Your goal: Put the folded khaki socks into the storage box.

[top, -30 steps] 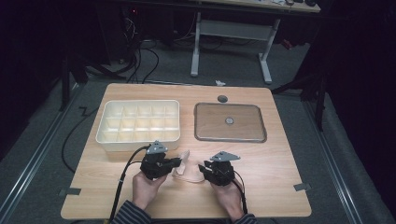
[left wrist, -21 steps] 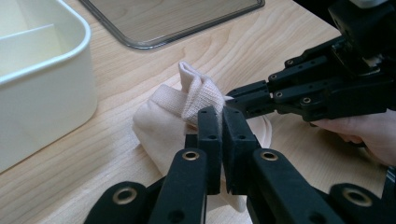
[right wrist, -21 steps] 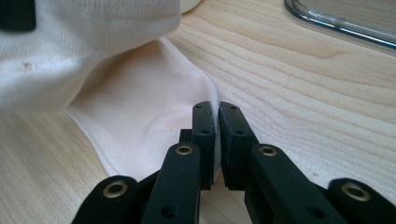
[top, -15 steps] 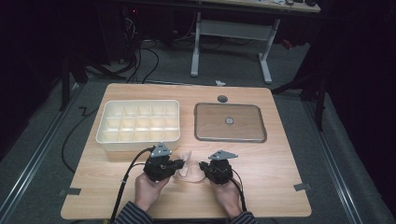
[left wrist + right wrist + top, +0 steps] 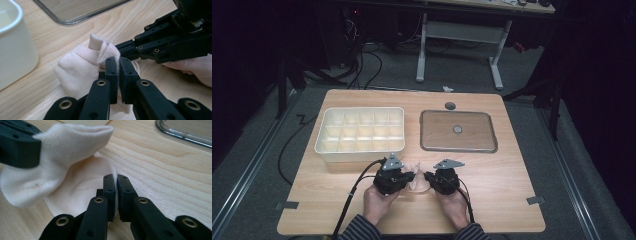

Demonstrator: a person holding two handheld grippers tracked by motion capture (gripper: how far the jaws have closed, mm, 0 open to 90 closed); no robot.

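Both claws now clamped on the little cream sock, near the front edge of the bench.

The right claw (image 5: 116, 180) has just been closing, with the sock's (image 5: 77, 67) edge between its jaws, so it's now pinching the fabric rim. The left claw (image 5: 117, 63) is already shut on the ribbed cuff, lifting that bit off the wood. In the high view the sock sits stretched between the two, just in front of the cream divided organizer box (image 5: 360, 132), with the clear lid (image 5: 458, 131) off to the right. My guess: with two grips set, they can start opening or folding it.
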